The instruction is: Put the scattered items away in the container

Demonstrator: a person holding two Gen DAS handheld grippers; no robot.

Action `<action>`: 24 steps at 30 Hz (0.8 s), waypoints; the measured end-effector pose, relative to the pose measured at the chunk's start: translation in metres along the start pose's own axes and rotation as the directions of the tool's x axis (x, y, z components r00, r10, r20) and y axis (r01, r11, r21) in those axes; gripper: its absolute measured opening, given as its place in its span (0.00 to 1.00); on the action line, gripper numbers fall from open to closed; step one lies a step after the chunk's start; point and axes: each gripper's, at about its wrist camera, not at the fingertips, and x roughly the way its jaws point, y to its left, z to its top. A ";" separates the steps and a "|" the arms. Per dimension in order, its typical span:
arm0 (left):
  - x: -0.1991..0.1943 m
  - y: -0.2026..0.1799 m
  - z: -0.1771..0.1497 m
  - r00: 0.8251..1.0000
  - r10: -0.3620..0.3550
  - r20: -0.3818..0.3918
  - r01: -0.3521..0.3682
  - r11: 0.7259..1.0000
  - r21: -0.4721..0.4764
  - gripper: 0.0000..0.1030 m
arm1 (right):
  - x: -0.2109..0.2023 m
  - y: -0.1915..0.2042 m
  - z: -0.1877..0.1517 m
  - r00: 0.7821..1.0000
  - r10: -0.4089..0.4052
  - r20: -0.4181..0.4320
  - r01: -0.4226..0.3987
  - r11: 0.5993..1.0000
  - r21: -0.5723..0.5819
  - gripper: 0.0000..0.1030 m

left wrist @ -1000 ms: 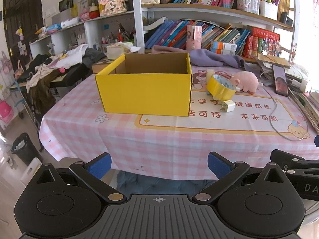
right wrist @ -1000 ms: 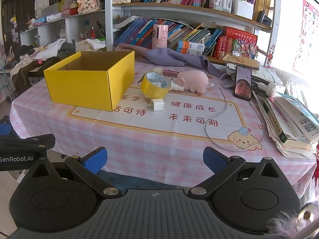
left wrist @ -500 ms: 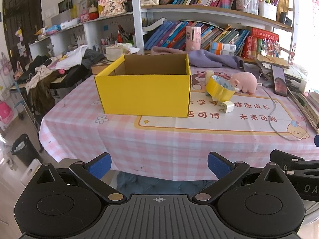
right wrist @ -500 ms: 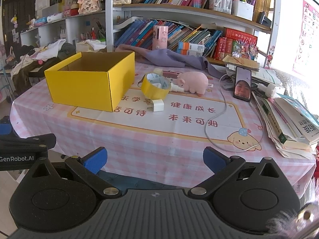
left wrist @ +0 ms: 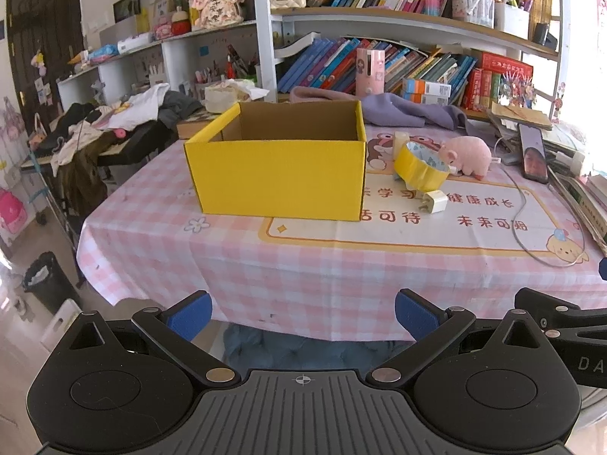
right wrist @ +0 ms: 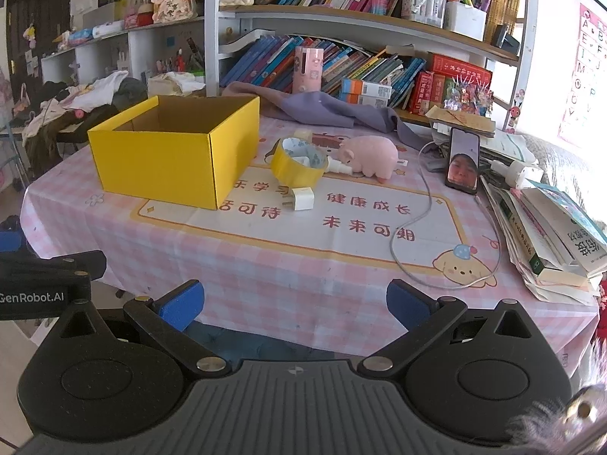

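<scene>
Barely anything is shifting since a second ago: both cameras are creeping a touch closer to the surface [left wrist: 303,265], and none of the items are moving at all.

Both grippers are hanging off the near edge, well apart from everything. The left gripper [left wrist: 301,313] is sitting spread wide with nothing between its blue pads, and the right gripper [right wrist: 294,303] is doing the same, released and holding nothing.

The yellow box [right wrist: 174,155] is standing open-topped on the left half of the checked cloth, and it's looking empty as far as I can see inside. Just to its right the scattered stuff is bunching together: a yellow tape roll [right wrist: 297,165] lying tilted, a white charger plug [right wrist: 301,199] just in front of it, a pink pig plush [right wrist: 370,157] behind and to the right, and a small white tube [right wrist: 339,168] poking out between the roll and the pig.

Handling guess: the plush is looking soft and light, so squeezing across its fat middle should be working fine. The tape roll is stiff, and I'd be pinching through its wall, one finger inside the ring. The plug is small, hard and probably slippery, so gripping its flat sides squarely is the way to go.
</scene>
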 end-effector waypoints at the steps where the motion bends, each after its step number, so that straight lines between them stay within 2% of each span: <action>1: 0.000 0.000 -0.001 1.000 0.000 0.001 0.000 1.000 0.001 1.00 | 0.000 0.000 0.000 1.000 0.002 0.000 -0.002 1.000 -0.003 1.00; 5: 0.000 -0.001 -0.004 1.000 -0.003 0.020 0.003 1.000 0.015 1.00 | 0.000 -0.002 -0.002 1.000 0.007 0.021 -0.007 1.000 -0.009 1.00; 11: 0.004 -0.001 -0.005 1.000 -0.023 0.012 0.022 0.999 0.024 1.00 | 0.005 -0.002 -0.004 0.999 0.033 0.008 -0.033 0.999 -0.008 1.00; 24: 0.020 0.003 -0.001 0.999 -0.045 -0.017 0.045 0.999 0.002 1.00 | 0.017 -0.001 -0.001 1.000 0.025 -0.015 -0.026 0.999 -0.021 1.00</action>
